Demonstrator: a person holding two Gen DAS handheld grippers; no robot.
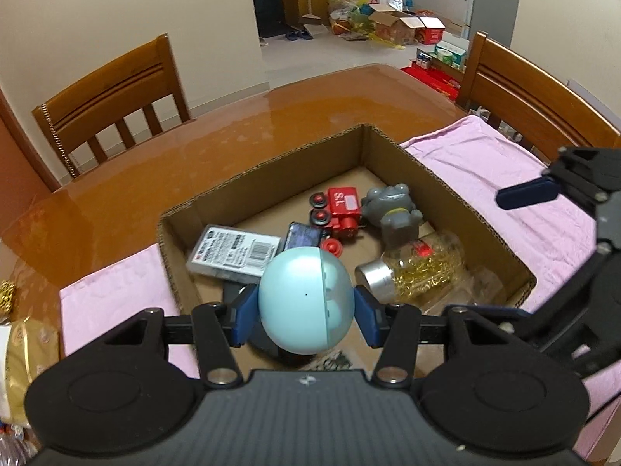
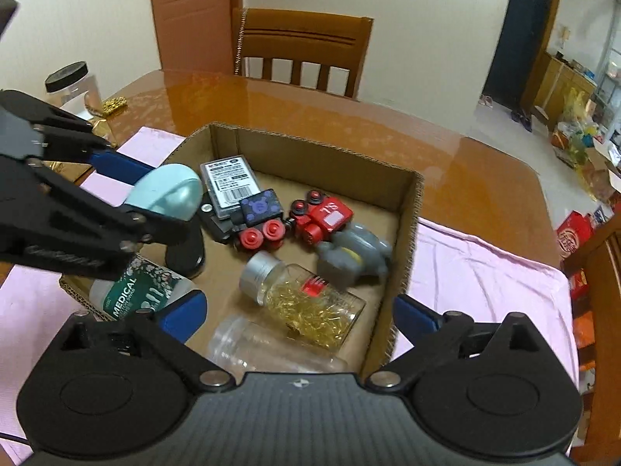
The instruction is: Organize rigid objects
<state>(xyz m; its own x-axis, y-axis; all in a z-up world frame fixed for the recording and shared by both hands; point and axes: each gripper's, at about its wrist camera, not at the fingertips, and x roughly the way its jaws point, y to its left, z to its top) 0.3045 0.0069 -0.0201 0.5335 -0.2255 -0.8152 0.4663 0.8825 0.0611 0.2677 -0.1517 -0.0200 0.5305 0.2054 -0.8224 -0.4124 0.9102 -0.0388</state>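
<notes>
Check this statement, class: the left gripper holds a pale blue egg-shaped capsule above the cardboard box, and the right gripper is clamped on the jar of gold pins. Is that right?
One part is wrong. The right gripper is open and holds nothing; the jar of gold pins lies loose in the cardboard box, as the right wrist view shows. The left gripper does hold the pale blue egg-shaped capsule above the box.

A home dining room: glossy wooden table (image 1: 271, 124), matching chairs (image 1: 112, 93), cluttered kitchen doorway (image 1: 368, 7) beyond.
</notes>
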